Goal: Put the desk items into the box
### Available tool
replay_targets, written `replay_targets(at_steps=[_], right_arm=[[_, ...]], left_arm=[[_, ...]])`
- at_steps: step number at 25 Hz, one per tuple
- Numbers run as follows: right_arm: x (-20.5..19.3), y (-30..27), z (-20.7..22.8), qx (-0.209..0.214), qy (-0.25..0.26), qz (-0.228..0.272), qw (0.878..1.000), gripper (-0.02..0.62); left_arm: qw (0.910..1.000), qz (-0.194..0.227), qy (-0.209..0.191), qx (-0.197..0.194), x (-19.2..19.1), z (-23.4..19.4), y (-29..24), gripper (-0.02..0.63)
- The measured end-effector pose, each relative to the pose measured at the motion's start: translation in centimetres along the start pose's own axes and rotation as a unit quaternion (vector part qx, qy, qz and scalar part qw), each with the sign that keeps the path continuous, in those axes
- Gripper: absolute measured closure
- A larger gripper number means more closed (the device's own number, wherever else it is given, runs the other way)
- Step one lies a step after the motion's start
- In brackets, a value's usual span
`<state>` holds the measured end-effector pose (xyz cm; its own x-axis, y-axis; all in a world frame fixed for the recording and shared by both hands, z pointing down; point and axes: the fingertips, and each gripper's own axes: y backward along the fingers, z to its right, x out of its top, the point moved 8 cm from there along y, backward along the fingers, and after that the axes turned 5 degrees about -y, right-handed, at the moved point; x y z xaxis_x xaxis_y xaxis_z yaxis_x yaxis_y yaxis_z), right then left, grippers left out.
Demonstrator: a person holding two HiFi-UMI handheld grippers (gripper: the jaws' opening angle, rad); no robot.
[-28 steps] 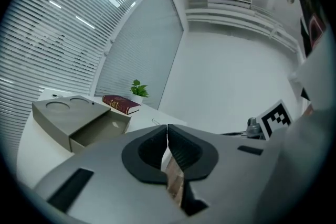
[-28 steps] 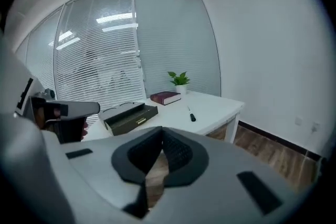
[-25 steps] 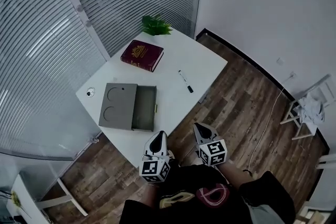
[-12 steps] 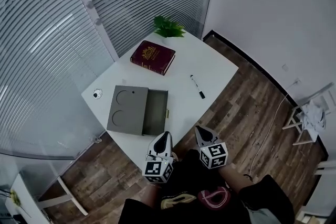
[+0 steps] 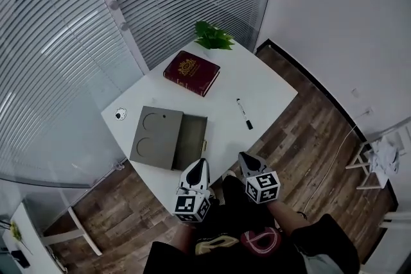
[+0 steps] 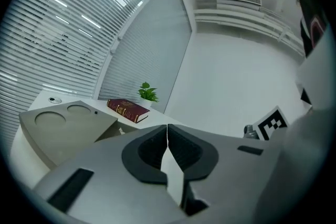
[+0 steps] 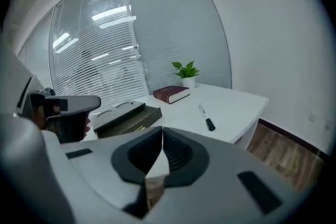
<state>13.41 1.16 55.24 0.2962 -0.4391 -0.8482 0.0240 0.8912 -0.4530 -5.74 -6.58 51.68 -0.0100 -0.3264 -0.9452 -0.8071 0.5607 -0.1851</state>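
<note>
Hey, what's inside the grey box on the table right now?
The uncovered part of the grey box shows only its bare interior; no desk item lies there. The lid with two round recesses covers the rest, so that side cannot be seen.

- The desk (image 5: pixel 260 83) has a broad bare strip along its right side; only the marker (image 5: pixel 244 114) lies in it, well apart from the rest.
- The box (image 5: pixel 156 137) sits near the front-left edge — its lid covers the left part, and the open compartment on the right faces up.
- The book (image 5: pixel 191 72) and plant (image 5: pixel 214 36) crowd the far corner, close to the blinds (image 5: pixel 58 42).
- A small round object (image 5: pixel 120 114) lies at the left corner, near the box.
- The left gripper (image 5: pixel 196 167) and right gripper (image 5: pixel 247 160) hang at the near edge, jaws together.
</note>
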Motion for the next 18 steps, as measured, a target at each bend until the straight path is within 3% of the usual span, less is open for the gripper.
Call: replay_targets(at_steps=[12,16,18], right_arm=[[4.2,-4.3,4.4,0.014,0.009,-0.020,1.000,0.577],[4.5,-5.8,5.8,0.011,0.017,-0.037,0.999,0.480],[4.9,-6.3,6.3,0.007,0.020,-0.042,0.999,0.479]], left_arm=[[0.9978,0.002,-0.019,0.063,1.4,-1.2,-2.4,0.588],[0.9965,0.001,-0.018,0.081,1.1,-1.7,-2.6,0.588],[0.9957,-0.001,-0.015,0.091,0.9,-1.9,-2.6,0.588]])
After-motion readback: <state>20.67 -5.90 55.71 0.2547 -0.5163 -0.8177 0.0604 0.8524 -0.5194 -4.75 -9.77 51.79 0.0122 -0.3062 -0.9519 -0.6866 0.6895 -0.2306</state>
